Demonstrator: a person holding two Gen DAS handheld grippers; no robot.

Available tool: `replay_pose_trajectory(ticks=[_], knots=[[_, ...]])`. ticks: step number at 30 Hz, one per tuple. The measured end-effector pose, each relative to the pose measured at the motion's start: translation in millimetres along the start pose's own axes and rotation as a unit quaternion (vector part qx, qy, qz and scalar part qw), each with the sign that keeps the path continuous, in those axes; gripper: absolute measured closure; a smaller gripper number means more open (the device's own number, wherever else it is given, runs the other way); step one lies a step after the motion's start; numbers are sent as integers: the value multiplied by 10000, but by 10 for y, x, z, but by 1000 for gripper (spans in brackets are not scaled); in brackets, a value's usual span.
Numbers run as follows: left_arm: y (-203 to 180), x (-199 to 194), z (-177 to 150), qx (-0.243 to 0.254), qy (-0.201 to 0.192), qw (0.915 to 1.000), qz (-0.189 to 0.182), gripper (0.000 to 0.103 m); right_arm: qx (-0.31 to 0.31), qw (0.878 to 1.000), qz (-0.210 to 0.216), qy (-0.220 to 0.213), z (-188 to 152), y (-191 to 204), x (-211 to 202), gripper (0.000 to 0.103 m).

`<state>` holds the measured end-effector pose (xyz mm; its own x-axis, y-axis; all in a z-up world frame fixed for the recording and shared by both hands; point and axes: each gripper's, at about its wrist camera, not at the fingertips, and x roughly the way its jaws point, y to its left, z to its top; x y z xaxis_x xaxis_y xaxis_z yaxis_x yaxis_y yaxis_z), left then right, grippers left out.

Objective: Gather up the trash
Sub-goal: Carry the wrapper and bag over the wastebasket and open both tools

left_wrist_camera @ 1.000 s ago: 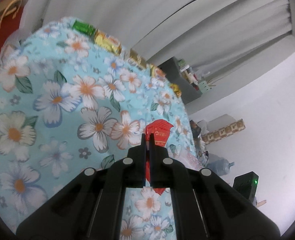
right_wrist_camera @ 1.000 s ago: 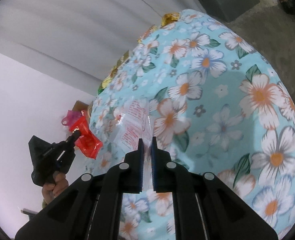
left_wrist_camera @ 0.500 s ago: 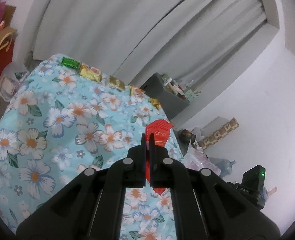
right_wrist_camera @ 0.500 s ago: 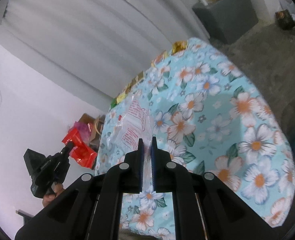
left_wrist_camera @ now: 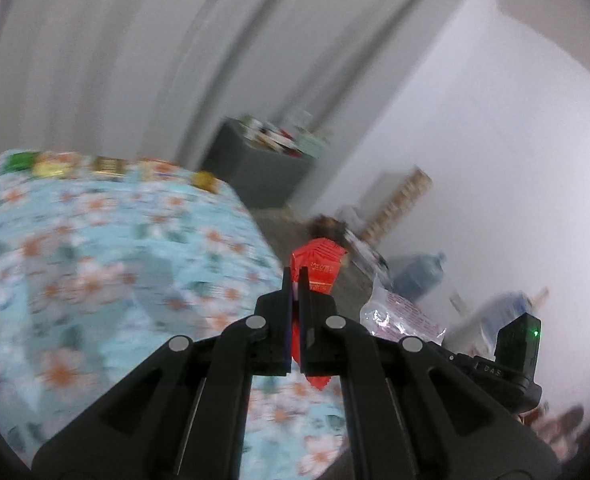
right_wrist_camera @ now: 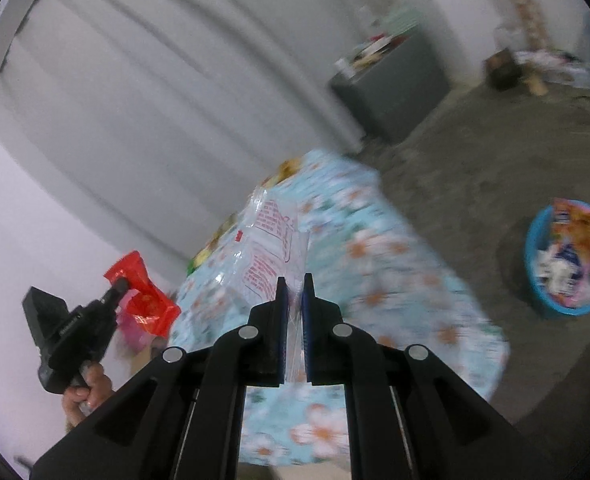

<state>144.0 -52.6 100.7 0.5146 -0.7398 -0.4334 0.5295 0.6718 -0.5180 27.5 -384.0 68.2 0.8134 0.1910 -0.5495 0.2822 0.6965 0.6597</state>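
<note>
My left jaws: the left gripper (left_wrist_camera: 294, 280) is clamped tight on a red snack wrapper (left_wrist_camera: 317, 270), with almost no gap showing between the fingers.
Red wrapper's lie: its long axis runs along my fingers, top edge poking out toward 12 o'clock and a tail hanging below the jaws toward 6 o'clock.
My right jaws: the right gripper (right_wrist_camera: 294, 286) is pinched nearly closed on a clear plastic bag with red print (right_wrist_camera: 273, 248); only thin film sits between the pads.
Clear bag's lie: it stands up from the jaws toward 11 o'clock, long axis roughly in line with the fingers, mouth end away from me.
Where the drop goes: I judge the blue basket (right_wrist_camera: 533, 252) on the floor, already part full of wrappers, to be the bin; in the right wrist view it sits at about 3 o'clock from my right jaws, well apart.
Nearer hand: the right, by my reckoning; my left gripper shows at about 9 o'clock in that view, on the far side from the basket.
Between: the corner of the flowered tablecloth (right_wrist_camera: 411, 280) lies between my jaws and the basket.
Left behind: small gold and green packets (left_wrist_camera: 57, 166) line the table's far edge; the blur hides detail.
</note>
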Motion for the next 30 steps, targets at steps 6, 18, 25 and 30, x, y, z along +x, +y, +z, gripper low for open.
replay_pose_trajectory(ticks=[6, 18, 25, 30], knots=[[-728, 835, -87, 715, 701, 9936, -525, 103, 887, 9916, -786, -517, 43, -906, -565, 96], [-1715, 3082, -935, 1411, 2788, 9475, -685, 103, 2674, 9449, -1726, -762, -122, -2736, -620, 96], [-1968, 4192, -1454, 1546, 3419, 9257, -470, 102, 3166, 9289, -1802, -665, 21, -3447, -31, 94], [-1939, 4829, -1770, 1358, 3582, 9234, -254, 59, 3752, 9083, -1656, -820, -27, -4072, 488, 70]])
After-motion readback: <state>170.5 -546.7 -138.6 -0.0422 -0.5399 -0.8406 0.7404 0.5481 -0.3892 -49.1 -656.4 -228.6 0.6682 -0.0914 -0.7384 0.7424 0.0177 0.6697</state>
